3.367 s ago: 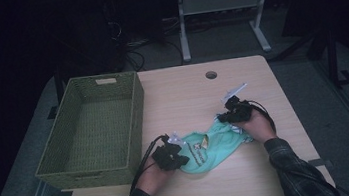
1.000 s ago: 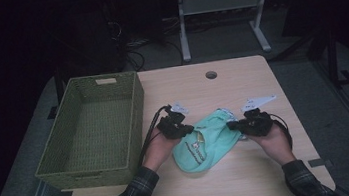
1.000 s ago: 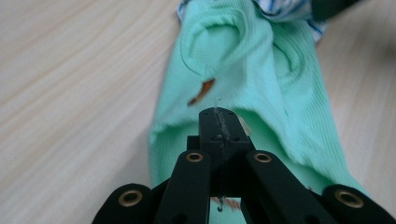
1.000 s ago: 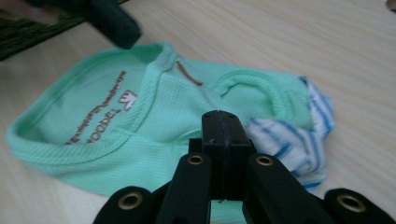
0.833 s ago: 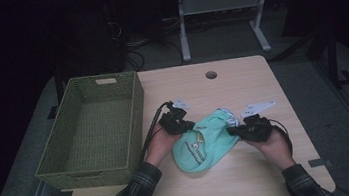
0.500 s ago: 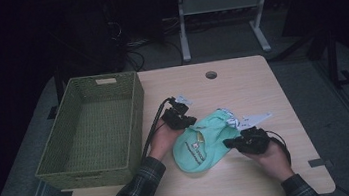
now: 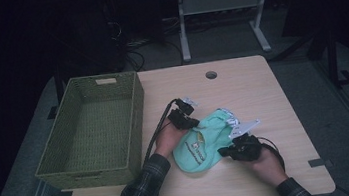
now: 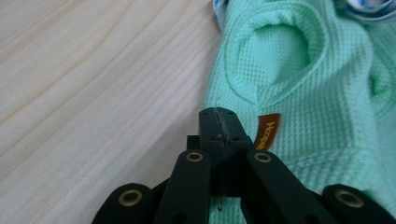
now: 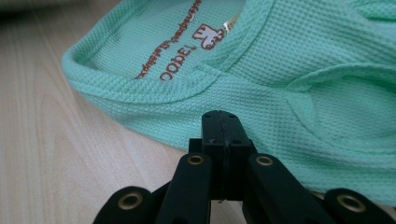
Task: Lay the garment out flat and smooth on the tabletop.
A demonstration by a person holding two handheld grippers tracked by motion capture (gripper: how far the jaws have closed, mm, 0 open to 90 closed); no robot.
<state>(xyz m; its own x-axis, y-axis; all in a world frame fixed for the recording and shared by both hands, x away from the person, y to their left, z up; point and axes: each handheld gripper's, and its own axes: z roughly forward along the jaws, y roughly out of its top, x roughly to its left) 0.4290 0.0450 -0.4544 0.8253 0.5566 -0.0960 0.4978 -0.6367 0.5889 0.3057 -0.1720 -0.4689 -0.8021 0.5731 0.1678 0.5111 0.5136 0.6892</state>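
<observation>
I am holding both jaws closed, empty. The green garment is lying on the counter between the left hand-held gripper and right hand-held gripper, edges just ahead of each.

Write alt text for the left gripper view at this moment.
The left gripper, its two black jaws closed together with nothing between them, points at the edge of a mint-green waffle-knit garment lying on a light wooden table. A small orange label on the fabric sits just right of the jaw tips.
</observation>
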